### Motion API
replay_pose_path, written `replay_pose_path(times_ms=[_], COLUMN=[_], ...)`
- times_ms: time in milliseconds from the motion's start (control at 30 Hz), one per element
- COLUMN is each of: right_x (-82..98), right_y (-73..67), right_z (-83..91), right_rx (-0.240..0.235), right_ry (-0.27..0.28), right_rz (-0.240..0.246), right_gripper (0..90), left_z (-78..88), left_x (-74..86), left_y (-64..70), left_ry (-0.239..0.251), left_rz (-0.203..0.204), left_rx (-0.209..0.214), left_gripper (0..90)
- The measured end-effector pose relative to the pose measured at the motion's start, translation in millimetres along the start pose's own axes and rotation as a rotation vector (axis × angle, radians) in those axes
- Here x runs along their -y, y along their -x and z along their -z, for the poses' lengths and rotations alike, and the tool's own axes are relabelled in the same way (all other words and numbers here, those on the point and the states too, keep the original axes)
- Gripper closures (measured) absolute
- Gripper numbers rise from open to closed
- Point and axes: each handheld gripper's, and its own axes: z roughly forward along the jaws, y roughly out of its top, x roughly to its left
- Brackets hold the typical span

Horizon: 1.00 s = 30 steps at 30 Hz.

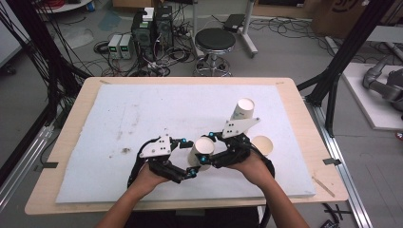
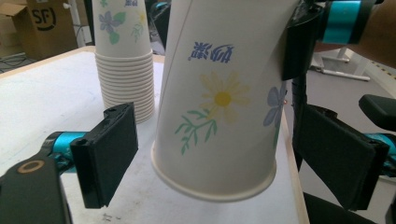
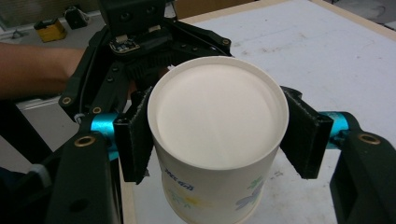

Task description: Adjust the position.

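Forearms and hands enter from the near edge of the surface (image 1: 71, 156), each hand holding a two-fingered gripper above the white foam sheet that covers most of the wooden top. On the left, the left gripper (image 1: 192, 161) sits with its fingers spread wide; in the left gripper view its black pads stand clear on both sides of the paper cup (image 2: 219, 98), touching nothing. At the centre, near the near edge, that flower-printed cup is held upside down and tilted, its flat base facing up and its rim hanging above the foam. The right gripper (image 3: 217, 140) has it: in the right gripper view its pads press the cup's wall just under the base, closed on it. Farther right, toward the far right corner, stands the cup stack (image 1: 243, 111), also inverted, and another single cup (image 1: 263, 144) lies just right of the right hand. A likely handover or separation is under way; it would go best if the left fingers close gently on the lower wall before the right lets go, since thin paper crushes easily.
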Motion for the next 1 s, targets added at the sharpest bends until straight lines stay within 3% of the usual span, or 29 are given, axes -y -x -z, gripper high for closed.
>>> replay_pose_path(times_ms=[200, 400, 633, 700, 833, 1000], right_x=[-1.6, -1.3, 0.9, 1.5, 2.4, 2.5], right_y=[-2.9, -3.2, -1.9, -1.8, -1.8, -2.6], right_z=[-2.9, -4.9, -6.3, -7.0, -5.5, -6.2], right_rx=[-0.016, -0.038, -0.041, -0.025, -0.042, -0.050], right_ry=[0.012, 0.024, 0.022, 0.020, 0.036, 0.013], right_rz=[-0.003, 0.002, -0.016, -0.041, -0.031, -0.011], right_gripper=[35.1, 35.2, 32.3, 20.0, 19.6, 19.6], left_z=[-1.0, -0.5, 0.3, 1.0, 3.7, 8.1], left_x=[0.3, 0.2, 0.0, -0.6, -2.5, -10.3], left_y=[-0.1, 0.7, 1.0, 1.0, 1.0, -0.4], left_ry=[0.001, 0.001, -0.017, -0.034, -0.074, -0.167], left_rz=[0.000, -0.031, -0.035, -0.038, -0.046, -0.071], left_rx=[0.009, 0.026, 0.027, 0.026, 0.023, 0.013], left_gripper=[15.0, 25.4, 29.4, 30.4, 31.5, 32.5])
